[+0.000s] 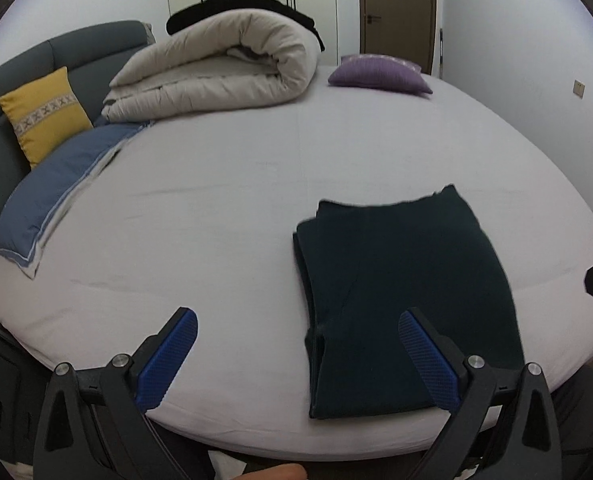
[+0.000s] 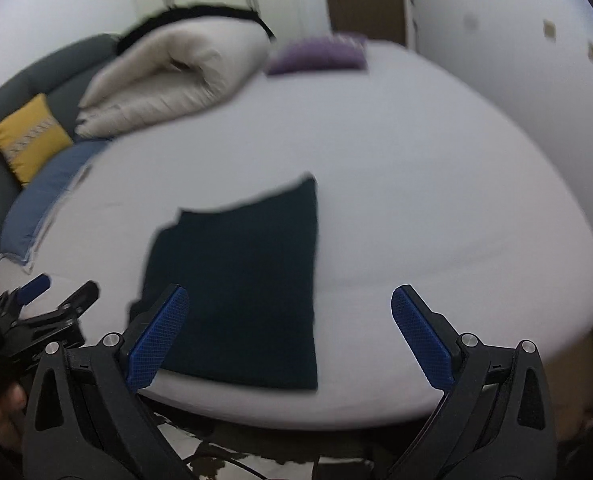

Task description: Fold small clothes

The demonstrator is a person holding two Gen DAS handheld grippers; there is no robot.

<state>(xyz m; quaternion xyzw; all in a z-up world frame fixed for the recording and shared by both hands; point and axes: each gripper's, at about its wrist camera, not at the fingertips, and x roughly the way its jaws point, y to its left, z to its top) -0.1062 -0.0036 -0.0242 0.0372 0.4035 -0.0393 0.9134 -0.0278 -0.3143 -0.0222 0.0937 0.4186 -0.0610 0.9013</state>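
A dark green garment [image 1: 404,292] lies folded into a rectangle on the pale bed sheet [image 1: 224,208], near the front edge. My left gripper [image 1: 296,328] hovers above the bed's near edge, open, with nothing between its blue pads; the garment's left part lies beneath its right finger [image 1: 428,360]. In the blurred right wrist view the same garment [image 2: 248,280] lies flat, and my right gripper [image 2: 288,304] stands wide open above its near right corner, holding nothing. The left gripper [image 2: 40,304] shows at the lower left of that view.
A rolled beige duvet [image 1: 216,76] lies at the back of the bed, with a purple cushion [image 1: 380,74] to its right. A blue pillow [image 1: 56,192] and a yellow cushion [image 1: 44,112] rest at the left by the grey headboard [image 1: 92,46]. A brown door [image 1: 398,12] stands behind.
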